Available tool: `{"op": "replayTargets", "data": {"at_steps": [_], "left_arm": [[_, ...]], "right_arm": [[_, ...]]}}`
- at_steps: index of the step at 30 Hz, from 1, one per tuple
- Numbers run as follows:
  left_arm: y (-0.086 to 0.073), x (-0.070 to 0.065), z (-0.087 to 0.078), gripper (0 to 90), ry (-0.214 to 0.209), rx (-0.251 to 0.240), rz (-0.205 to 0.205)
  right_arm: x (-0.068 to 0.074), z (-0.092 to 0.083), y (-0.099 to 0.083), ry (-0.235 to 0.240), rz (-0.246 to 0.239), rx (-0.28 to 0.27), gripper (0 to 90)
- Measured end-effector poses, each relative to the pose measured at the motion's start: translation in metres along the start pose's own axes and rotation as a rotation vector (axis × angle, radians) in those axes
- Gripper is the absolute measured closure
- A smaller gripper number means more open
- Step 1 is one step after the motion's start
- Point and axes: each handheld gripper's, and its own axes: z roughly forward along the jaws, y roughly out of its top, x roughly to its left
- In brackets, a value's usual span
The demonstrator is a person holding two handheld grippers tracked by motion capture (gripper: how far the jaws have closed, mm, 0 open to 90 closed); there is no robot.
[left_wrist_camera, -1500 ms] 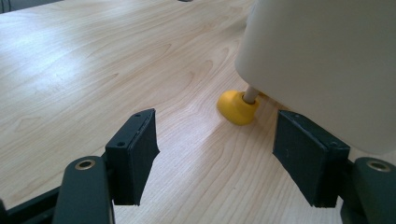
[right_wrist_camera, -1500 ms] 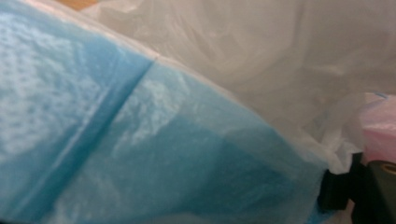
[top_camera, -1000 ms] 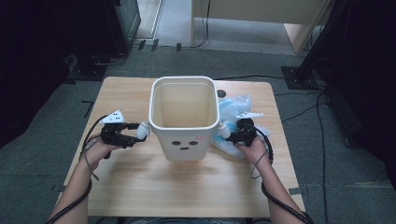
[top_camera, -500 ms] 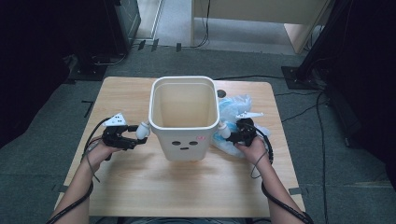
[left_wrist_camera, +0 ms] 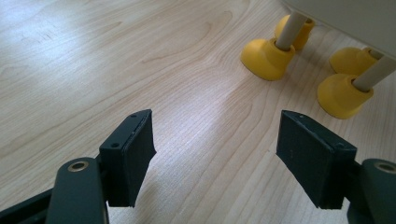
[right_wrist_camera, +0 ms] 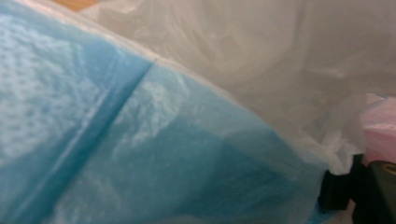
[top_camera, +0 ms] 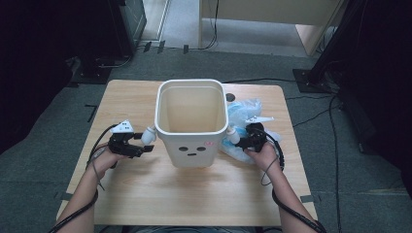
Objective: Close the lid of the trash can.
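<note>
We see a white bin (top_camera: 191, 121) on the wooden table (top_camera: 145, 194). Left of the bin, our left gripper (left_wrist_camera: 215, 154) is spread wide above bare wood. Right of the bin, our right gripper (top_camera: 245, 138) presses into blue plastic bags (right_wrist_camera: 140, 154); we cannot tell its jaws.

A pale wooden table with a light grain (top_camera: 145, 194) stands on grey carpet. Near its middle stands a cream plastic bin with a small face on its front (top_camera: 191, 121), raised on yellow rounded feet with pale pegs (left_wrist_camera: 266, 58). Just to the right of the bin lies a crumpled heap of blue and clear plastic bags (top_camera: 245, 114). Behind the bin's right corner sits a small dark round spot (top_camera: 230, 98), perhaps a hole.
</note>
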Motion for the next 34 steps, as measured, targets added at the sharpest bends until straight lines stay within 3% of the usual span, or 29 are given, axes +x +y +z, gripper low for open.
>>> {"op": "replayTargets", "data": {"at_steps": [12,20,25,34], "left_arm": [[-0.005,0.002,0.006,26.8,0.029,0.016,0.016],[-0.014,0.006,0.013,26.0,0.041,0.069,0.037],[-0.017,0.008,0.014,25.2,0.053,0.053,0.050],[-0.016,0.006,0.016,19.3,0.083,0.068,0.062]], "right_arm": [[0.000,0.000,0.000,0.001,0.002,0.000,24.3],[0.000,0.000,0.000,0.001,0.001,0.000,24.3],[0.000,0.000,0.000,0.001,0.000,-0.001,24.3],[0.000,0.000,0.000,0.000,-0.001,-0.001,24.2]]}}
